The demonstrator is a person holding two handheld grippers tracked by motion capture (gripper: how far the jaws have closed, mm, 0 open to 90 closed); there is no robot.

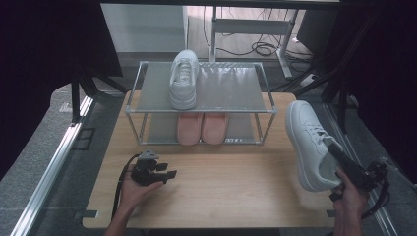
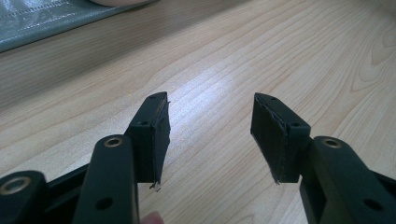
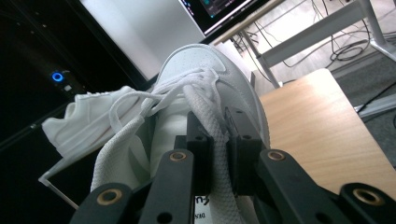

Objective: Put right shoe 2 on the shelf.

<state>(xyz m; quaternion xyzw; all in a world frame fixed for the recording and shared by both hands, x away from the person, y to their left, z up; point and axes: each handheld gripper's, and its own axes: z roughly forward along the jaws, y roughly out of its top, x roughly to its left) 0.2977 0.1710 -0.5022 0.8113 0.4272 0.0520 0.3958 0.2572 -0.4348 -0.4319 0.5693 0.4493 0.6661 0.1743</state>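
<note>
From above, the right gripper (image 1: 344, 164) holds a white sneaker (image 1: 307, 142) off the table (image 1: 221, 191) at its right edge; its mate (image 1: 184, 78) sits on the rack (image 1: 231, 88), pink slippers (image 1: 201, 129) below. The left gripper (image 1: 160, 173) rests on the table.

In the left gripper view the left gripper (image 2: 210, 135) shows jaws wide apart over bare wood.

In the right gripper view the right gripper (image 3: 218, 149) pinches the sneaker's collar (image 3: 215, 140); a tongue label (image 3: 201, 203) is too small to read.

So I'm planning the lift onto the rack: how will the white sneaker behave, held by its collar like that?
The white sneaker probably hangs toe-heavy: the right gripper is shut on its padded collar at the heel end, and the toe sticks out unsupported. The collar looks soft, so it may flex and let the shoe swing. The loose laces could snag on the rack.
</note>
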